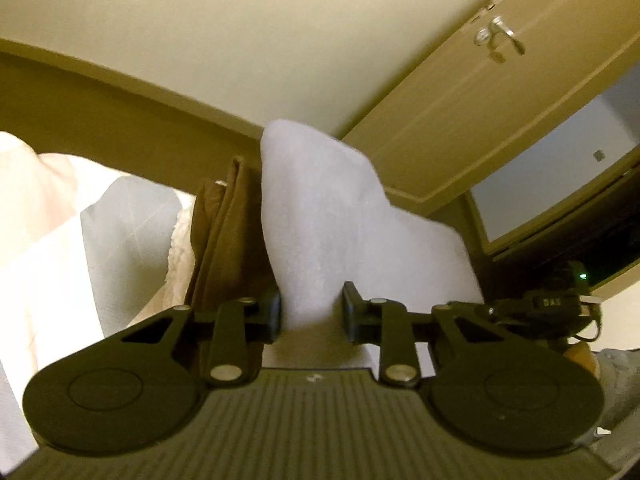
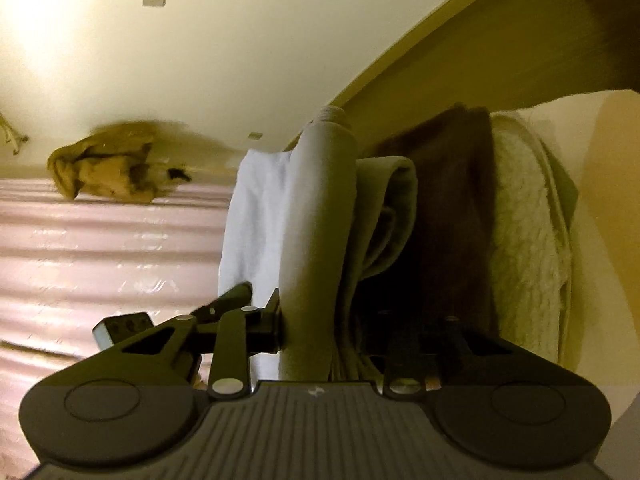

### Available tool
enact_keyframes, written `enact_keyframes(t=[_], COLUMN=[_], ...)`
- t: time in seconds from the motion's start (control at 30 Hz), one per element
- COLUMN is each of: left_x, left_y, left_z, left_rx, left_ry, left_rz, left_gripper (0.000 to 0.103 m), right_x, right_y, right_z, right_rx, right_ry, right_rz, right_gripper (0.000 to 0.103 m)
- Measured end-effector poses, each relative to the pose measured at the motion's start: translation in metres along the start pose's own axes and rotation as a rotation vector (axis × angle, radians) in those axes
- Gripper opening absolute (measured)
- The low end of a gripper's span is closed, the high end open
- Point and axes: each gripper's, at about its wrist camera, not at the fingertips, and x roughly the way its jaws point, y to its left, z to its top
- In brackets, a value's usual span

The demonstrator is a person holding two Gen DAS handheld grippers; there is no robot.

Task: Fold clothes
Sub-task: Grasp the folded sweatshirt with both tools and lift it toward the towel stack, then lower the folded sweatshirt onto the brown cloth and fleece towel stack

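Left wrist view shows the left gripper point(image 1: 311, 310) with its fingers point(image 1: 273, 312) clamped on a pale grey-white garment point(image 1: 320, 208), the cloth pinched between the two pads and rising in a soft peak ahead of the camera. A brown folded garment point(image 1: 224, 236) stands just beside it on the left, and beyond that lies pale bedding point(image 1: 60, 220). A wooden door point(image 1: 492, 92) with a metal handle point(image 1: 500, 38) fills the upper right.

In the right wrist view the right gripper point(image 2: 316, 324) also has cloth between its fingers — a grey fold of the same pale garment point(image 2: 320, 208), with the white part hanging to the left. Only the left pad point(image 2: 276, 320) is plain; the right one is lost in shadow against a dark brown garment point(image 2: 440, 208), so the gap looks narrow and closed on fabric, though the far pad's contact cannot be made out. A fleecy cream garment point(image 2: 528, 240) lies further right. A tan crumpled cloth point(image 2: 112, 172) sits well apart on the pink ribbed bed cover point(image 2: 100, 248).

Judging by this, both grippers carry one garment lifted off the bed, mid-fold or being moved to or from a stack; which of these cannot be settled. Either way the next move calls for keeping both pinches firm and the edges level, since limp fabric will sag and slip.
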Motion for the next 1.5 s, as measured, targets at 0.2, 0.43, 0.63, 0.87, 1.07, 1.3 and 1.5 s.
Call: enact_keyframes(t=[0.2,0.43,0.63,0.87,1.07,1.3,1.5], left_x=[0.035,0.03,-0.015,-0.001,0.05,0.051,0.009], left_y=[0.009,0.005,-0.016,-0.071,-0.032,-0.019,-0.057], left_z=[-0.012,-0.018,-0.009,0.003,-0.042,-0.062,-0.054], left_rx=[0.0,0.053,0.096,0.289,0.201,0.098,0.15], left_ry=[0.0,-0.067,-0.175,-0.323,-0.257,-0.334,-0.361], left_rz=[0.107,0.177,0.293,0.294,0.306,0.256,0.331], left_gripper=[0.029,0.049,0.036,0.031,0.028,0.027,0.02], right_x=[0.003,0.006,-0.029,-0.002,0.036,0.045,0.024], right_y=[0.005,0.005,0.048,0.088,0.044,0.014,0.041], right_z=[0.006,0.003,-0.004,-0.051,-0.081,-0.084,-0.076], right_rx=[-0.097,-0.182,-0.417,-0.99,-1.134,-1.183,-1.199], right_ry=[-0.041,-0.036,-0.194,-0.312,-0.256,-0.271,-0.247], right_rz=[-0.043,-0.166,-0.333,-0.402,-0.433,-0.383,-0.406], right_gripper=[0.032,0.056,0.064,0.064,0.07,0.071,0.073])
